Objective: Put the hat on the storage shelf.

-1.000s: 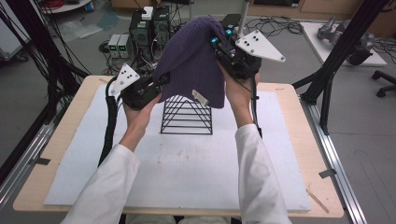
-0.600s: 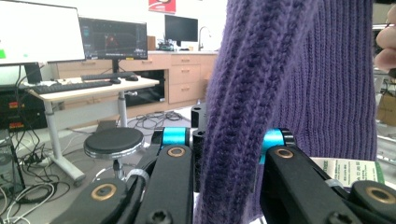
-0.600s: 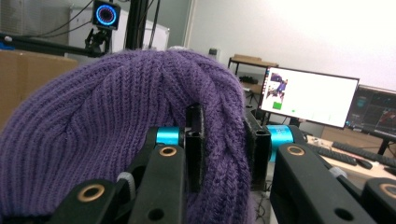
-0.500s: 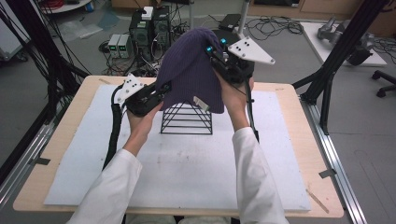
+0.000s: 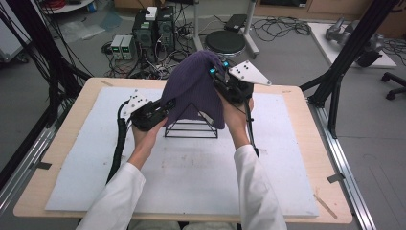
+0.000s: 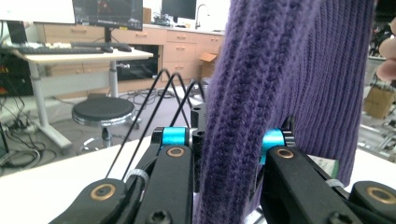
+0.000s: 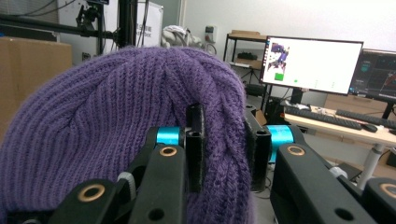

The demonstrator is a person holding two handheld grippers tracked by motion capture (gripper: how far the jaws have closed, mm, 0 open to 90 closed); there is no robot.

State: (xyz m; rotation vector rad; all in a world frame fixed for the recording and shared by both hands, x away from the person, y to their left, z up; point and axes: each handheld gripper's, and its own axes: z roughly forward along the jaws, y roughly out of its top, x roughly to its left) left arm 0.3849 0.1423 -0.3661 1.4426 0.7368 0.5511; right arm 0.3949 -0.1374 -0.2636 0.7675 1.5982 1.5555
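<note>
Claw (image 6: 224,154): black jaws with blue pins, closed on a fold of the hat
Hat (image 6: 299,79): purple ribbed knit, hanging from top right
Wire frame (image 6: 161,100): thin black loops behind the left jaw
Table (image 6: 60,182): white
Behind: stool (image 6: 102,112), desk (image 6: 70,56)

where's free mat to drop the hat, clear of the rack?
Bare: white mat between the forearms, near edge; right strip past the right tool; far-left corner. Crowded: centre-back, purple hat over wire rack, left tool beside.
</note>
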